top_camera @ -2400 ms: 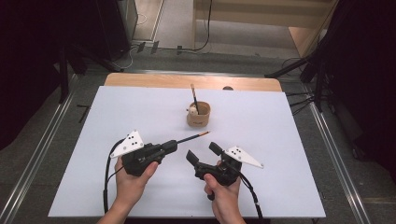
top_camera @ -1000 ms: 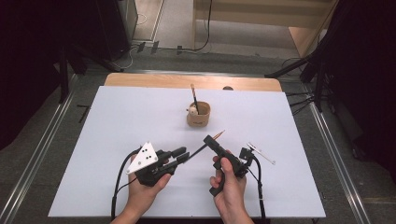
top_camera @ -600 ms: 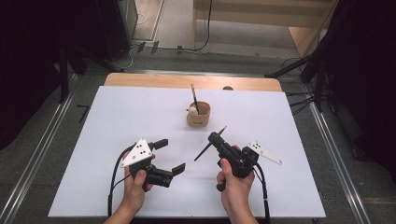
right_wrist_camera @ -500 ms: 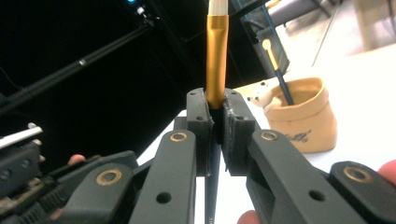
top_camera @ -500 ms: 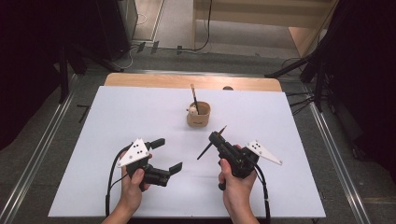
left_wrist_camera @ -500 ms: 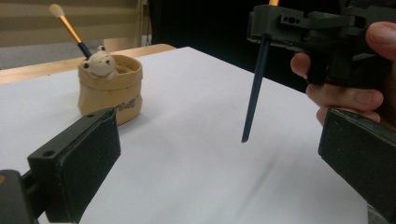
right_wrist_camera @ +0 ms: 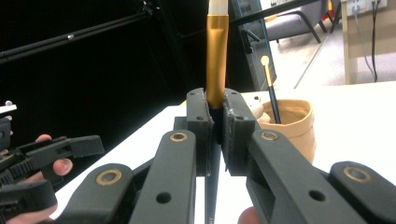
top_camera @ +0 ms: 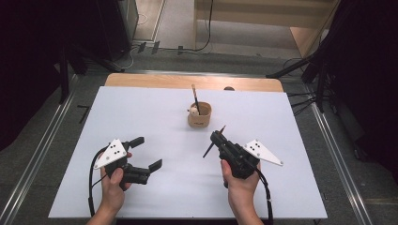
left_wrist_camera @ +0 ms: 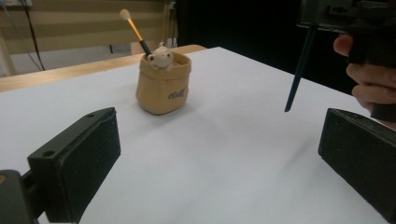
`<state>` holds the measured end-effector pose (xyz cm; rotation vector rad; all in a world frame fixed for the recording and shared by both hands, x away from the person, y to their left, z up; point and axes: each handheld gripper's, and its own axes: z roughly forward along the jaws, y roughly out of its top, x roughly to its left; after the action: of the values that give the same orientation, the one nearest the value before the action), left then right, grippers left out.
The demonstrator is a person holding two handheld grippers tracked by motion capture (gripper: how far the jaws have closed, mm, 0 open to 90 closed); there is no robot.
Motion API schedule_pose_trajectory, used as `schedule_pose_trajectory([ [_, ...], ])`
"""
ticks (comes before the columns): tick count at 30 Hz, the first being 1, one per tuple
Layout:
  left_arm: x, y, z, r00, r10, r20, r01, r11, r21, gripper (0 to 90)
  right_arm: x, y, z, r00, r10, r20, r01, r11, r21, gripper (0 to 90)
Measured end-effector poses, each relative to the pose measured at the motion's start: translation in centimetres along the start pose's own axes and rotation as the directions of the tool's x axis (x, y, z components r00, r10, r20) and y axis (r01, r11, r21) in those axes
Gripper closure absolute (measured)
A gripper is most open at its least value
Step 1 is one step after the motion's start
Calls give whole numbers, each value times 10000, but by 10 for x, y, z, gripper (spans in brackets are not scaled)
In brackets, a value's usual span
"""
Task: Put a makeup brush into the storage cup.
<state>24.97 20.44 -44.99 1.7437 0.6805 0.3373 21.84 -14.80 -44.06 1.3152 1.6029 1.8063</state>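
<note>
so, a makeup brush [top_camera: 213, 141] is clamped between the jaws of the right gripper [top_camera: 217, 137], held in the person's right hand [top_camera: 239, 180] over the desk [top_camera: 291, 187], right of its middle and a bit toward the near edge. in the right gripper view the jaws are seen pinched tight on the brush just below its gold ferrule [right_wrist_camera: 217, 60], with the dark handle running down between them. in the high view the brush is seen tilted, one end pointed toward the far edge and the dark tip pointed down toward the near-left, clear of the white surface. in the left gripper view that same tip [left_wrist_camera: 299, 70] is seen hanging above the desk, not touching it.

the left gripper [top_camera: 143, 152] is held in the left hand [top_camera: 112, 187] nearer the near-left corner, well apart from the right one. its jaws have just been opening and are spread wide now, with nothing between them but bare desk.

a small tan pouch [top_camera: 199, 115] is set upright toward the far edge, roughly centred left to right. a second brush [top_camera: 195, 97] is stuck in it, leaned a little, and a small pale bear-like figure [left_wrist_camera: 161, 57] is seen peeking over the rim. the pouch is touched by neither gripper.
</note>
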Motion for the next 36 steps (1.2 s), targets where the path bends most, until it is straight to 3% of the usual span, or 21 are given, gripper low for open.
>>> schedule_pose_trajectory([
  [7, 14, -9, -20, 9991, -145, -407, 138, 9998, -173, 0, -1, 1, 0, 9952, -922, -325, 914, 9955, -256, 846],
  [12, 20, -14, -31, 9978, -115, -656, 105, 9998, -169, 0, -1, 2, 2, 9899, -1416, -113, 1411, 9892, -399, 846],
  [26, 35, -27, -63, 9936, 4, -1129, -35, 9996, -272, 0, -10, 10, 7, 9763, -2161, 116, 2164, 9751, -492, 846],
  [36, 37, -33, -70, 9932, -27, -1163, 15, 10000, -98, 0, -16, 24, 24, 9635, -2649, 383, 2667, 9622, -544, 845],
])
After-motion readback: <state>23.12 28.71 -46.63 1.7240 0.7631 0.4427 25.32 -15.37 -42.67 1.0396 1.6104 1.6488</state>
